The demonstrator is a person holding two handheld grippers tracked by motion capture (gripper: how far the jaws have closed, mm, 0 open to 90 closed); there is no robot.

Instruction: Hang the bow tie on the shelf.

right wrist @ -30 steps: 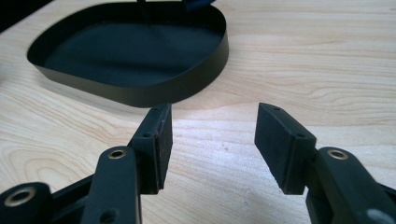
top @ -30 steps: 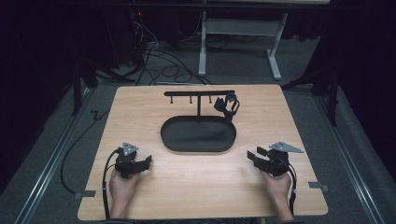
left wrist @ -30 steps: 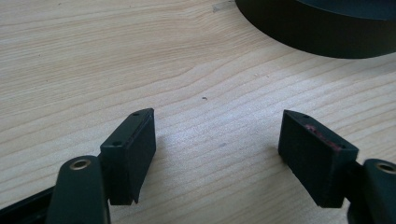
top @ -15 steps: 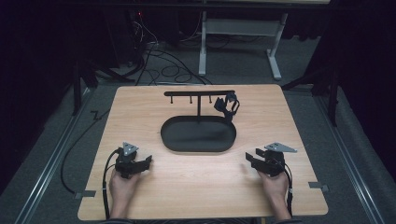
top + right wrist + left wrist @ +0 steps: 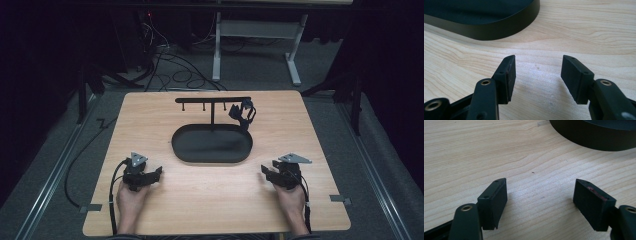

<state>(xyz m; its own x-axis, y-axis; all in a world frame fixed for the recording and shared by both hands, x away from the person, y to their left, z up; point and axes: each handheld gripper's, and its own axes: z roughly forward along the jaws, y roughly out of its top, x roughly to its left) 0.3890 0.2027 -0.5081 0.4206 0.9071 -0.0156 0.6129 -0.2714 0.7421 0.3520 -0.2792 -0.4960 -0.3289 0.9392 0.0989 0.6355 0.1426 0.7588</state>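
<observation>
Tray, black and oval, sits mid-bench, well apart from both grippers.
High view shows a hook rack rising from it, a dark item hanging at its right end. Left gripper and right gripper: fingers spread over bare bench, tray wall ahead.

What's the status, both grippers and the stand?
Left gripper open, empty. Right gripper open, empty. Black stand untouched, dark item hanging. Nothing in between.
</observation>
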